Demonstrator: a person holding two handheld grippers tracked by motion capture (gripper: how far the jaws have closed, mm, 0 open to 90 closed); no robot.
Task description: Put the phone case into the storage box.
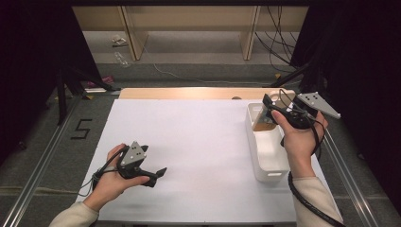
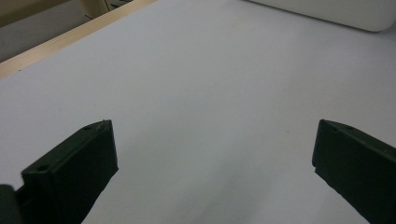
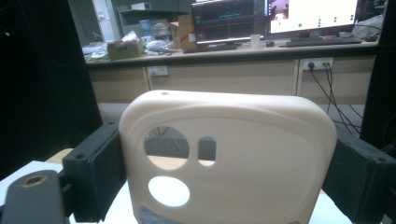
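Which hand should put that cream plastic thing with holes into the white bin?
Right, probably. The right gripper already clamps the cream plastic panel between its jaws, held above the far end of the white bin. The left gripper is open and empty, low over the white table, well away from the bin.

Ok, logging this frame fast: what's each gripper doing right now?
Left gripper: open, nothing between its jaws, over the white table.
Right gripper: shut on a cream plastic case, above the white bin.
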